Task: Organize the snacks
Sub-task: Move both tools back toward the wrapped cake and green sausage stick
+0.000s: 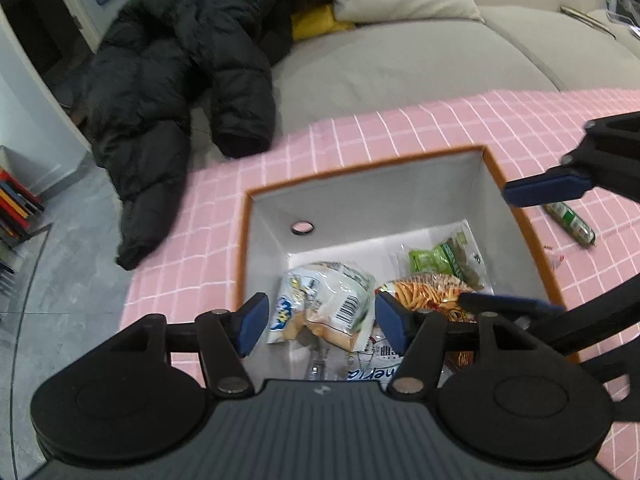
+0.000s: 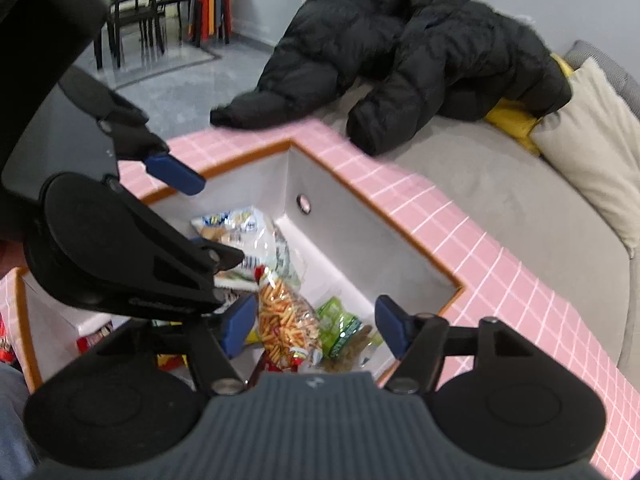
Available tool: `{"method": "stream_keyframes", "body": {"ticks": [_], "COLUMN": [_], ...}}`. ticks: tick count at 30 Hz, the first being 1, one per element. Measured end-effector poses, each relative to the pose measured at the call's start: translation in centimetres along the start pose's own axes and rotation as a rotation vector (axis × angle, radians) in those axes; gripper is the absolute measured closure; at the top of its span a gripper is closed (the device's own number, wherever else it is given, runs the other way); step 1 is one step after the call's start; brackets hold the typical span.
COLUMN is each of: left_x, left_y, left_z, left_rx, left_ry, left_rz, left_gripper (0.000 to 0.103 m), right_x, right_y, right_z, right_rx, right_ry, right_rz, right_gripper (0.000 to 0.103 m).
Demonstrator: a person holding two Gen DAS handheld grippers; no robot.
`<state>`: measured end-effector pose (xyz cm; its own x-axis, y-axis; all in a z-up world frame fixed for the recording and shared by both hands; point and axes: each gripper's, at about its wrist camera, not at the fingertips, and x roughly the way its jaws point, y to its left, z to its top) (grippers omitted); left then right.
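Glossy plastic snack bags [image 1: 328, 300], matt puffy jacket [image 1: 176, 68]

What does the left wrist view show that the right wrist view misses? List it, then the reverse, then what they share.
Only the left wrist view: a green wrapped stick snack lying on the pink cloth outside the box.

Only the right wrist view: dining chairs and stacked stools across the room.

Both: the orange-rimmed box, the noodle snack bag, the green packet, the white bag, the black jacket and the sofa.
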<state>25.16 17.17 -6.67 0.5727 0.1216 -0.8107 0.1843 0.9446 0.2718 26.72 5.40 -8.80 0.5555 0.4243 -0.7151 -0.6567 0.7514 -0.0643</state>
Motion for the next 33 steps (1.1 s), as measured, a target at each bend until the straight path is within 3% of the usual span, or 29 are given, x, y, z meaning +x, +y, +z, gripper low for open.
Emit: {"method": "stream_keyframes", "body": {"ticks": [8,15,25,33], "left_x": [-5.6,-10.2,-13.2,-12.6], "left_y": [-1.5,-4.3,-9.5,-15.0], "left_z": [0.6,1.6,1.7,0.9], "left_rx": [-0.027,-0.096,-0.149,-0.134], "left_ry": [-0.101,-0.174,-0.226,-0.194], "left_rz": [0.040,0.029,-0.049,-0.143], "left_gripper": [0.031,0.028,0.026,0.026], "right_x": [-6.7,-12.1,-17.8,-19.8], "right_y": [-2.3,-5.1,-8.2,-9.6], "right_z": [-1.1,-3.6,-10.7,-17.0], "right_rx": [0.152,0.316,0.469,0.514], "right_ry": [-0.145,-0.219,-0.227,-0.193], "right_rz": [-0.035,-0.096,-0.224,-0.308], "right_gripper": [0.034,0.029,0.024,0.024]}}
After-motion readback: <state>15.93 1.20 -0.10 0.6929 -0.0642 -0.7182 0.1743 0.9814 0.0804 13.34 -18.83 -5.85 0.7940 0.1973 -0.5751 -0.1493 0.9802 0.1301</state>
